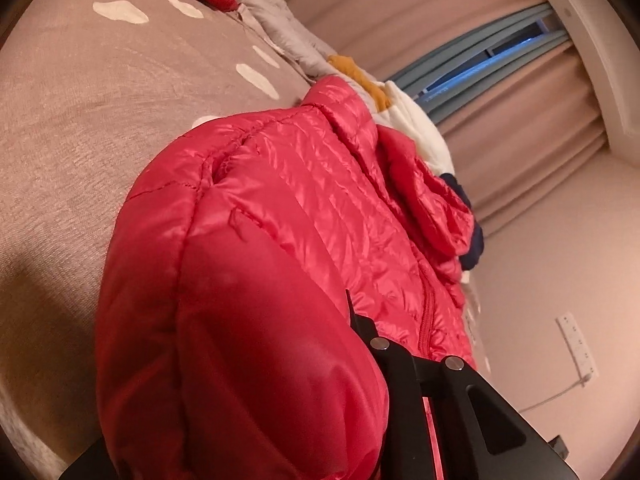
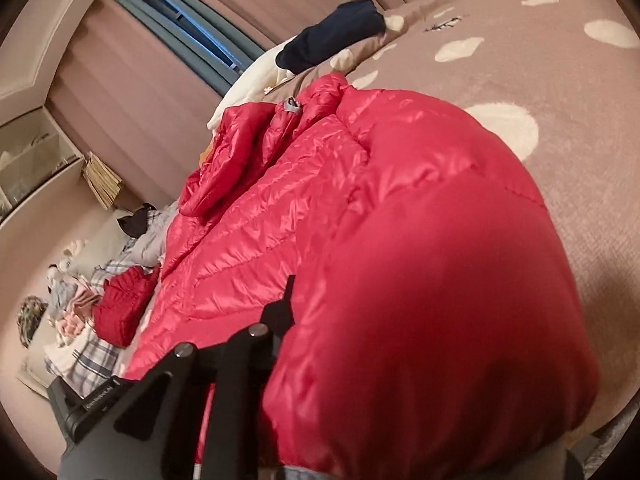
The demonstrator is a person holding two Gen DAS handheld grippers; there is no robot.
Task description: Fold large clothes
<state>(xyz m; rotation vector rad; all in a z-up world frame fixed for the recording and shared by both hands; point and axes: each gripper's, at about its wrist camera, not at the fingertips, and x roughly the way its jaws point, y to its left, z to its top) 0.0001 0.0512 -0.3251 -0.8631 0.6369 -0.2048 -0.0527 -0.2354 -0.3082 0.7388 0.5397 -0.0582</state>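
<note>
Red puffer jacket (image 1: 304, 200) on bedspread (image 1: 80, 120)

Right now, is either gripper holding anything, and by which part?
Both hold the red puffer jacket: left gripper and right gripper are each shut on its near edge; the exact part is hidden.

Jacket: red puffer (image 1: 304, 208) fills my frame's centre, on the bed (image 1: 80, 140).
My left gripper (image 1: 360, 320): lower right, clamped on jacket fabric.
Curtain (image 1: 500, 92): upper right.
</note>
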